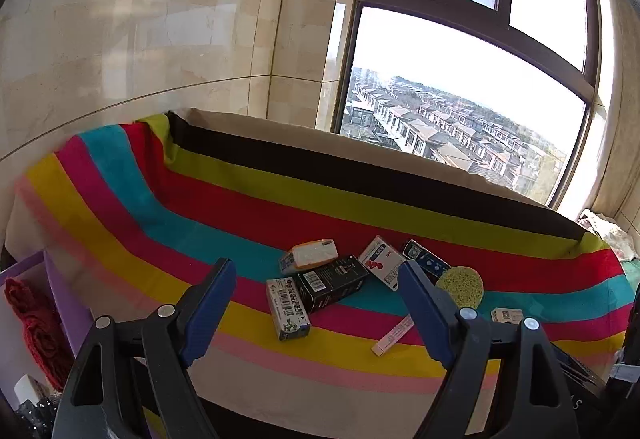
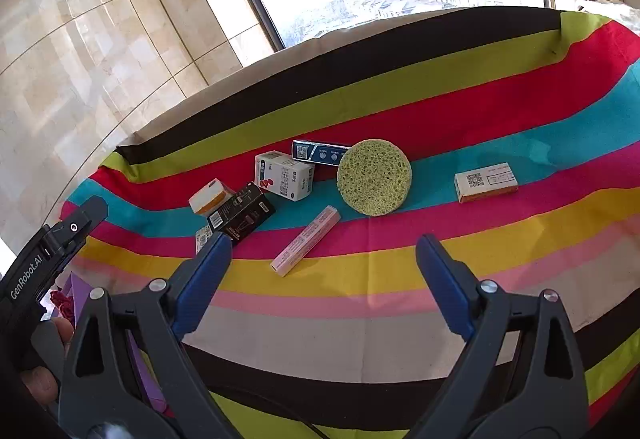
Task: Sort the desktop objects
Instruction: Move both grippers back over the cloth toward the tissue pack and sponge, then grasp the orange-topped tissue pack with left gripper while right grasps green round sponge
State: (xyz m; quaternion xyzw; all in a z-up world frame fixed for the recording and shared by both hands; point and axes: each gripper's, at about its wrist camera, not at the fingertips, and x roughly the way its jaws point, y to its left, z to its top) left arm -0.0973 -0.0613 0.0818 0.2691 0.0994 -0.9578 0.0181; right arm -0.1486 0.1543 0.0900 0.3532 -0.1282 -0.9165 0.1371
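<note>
Several small items lie on a striped cloth [image 2: 480, 119]. In the right wrist view: a round green sponge [image 2: 374, 182], a pink slim box [image 2: 306, 240], a black box [image 2: 241, 215], a white-and-red box [image 2: 284, 176], a blue box [image 2: 318, 152], an orange-and-white box [image 2: 211, 196] and a lone white box [image 2: 486, 182]. The left wrist view shows the black box [image 1: 332, 282], a green-and-white box [image 1: 287, 308], the sponge [image 1: 460, 285] and the pink box [image 1: 394, 335]. My left gripper [image 1: 316, 271] and right gripper [image 2: 324, 243] are both open and empty, hovering short of the pile.
A purple bin [image 1: 60, 303] holding red fabric stands at the left edge of the table. The left gripper's body [image 2: 52, 243] shows at the left of the right wrist view. A tiled wall [image 1: 140, 39] and a window [image 1: 460, 79] lie behind the table.
</note>
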